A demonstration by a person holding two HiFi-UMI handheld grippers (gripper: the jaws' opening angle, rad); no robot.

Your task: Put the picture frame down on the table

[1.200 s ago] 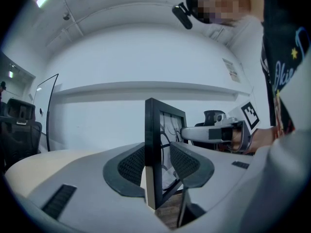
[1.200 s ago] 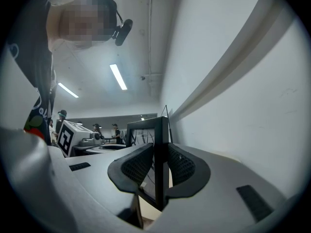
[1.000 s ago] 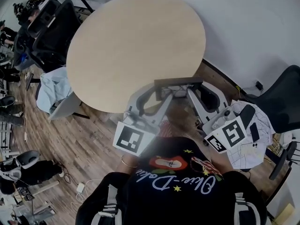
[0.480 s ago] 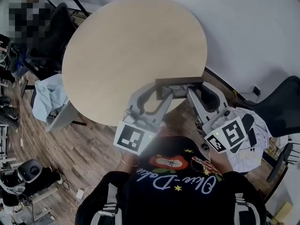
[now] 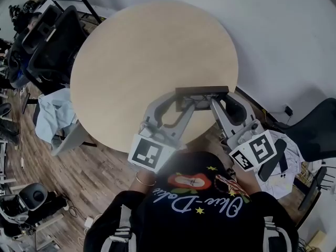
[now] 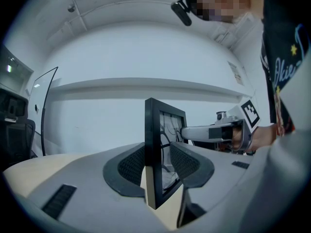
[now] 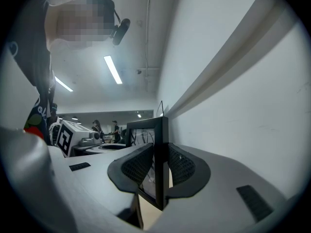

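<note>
Over the table's (image 5: 142,62) near edge: frame (image 5: 202,90) held upright.
Left gripper (image 5: 181,101) and right gripper (image 5: 216,101) each pinch one side rail; the frame is probably light, stiff and glass-fronted, so best held by the rails.

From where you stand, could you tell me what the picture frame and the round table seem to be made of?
The picture frame has a black matte moulding, painted wood or plastic; its front pane looks glossy, possibly glass or acrylic. The table has a pale, even beige top, smooth and matte, probably wood-effect laminate.
</note>
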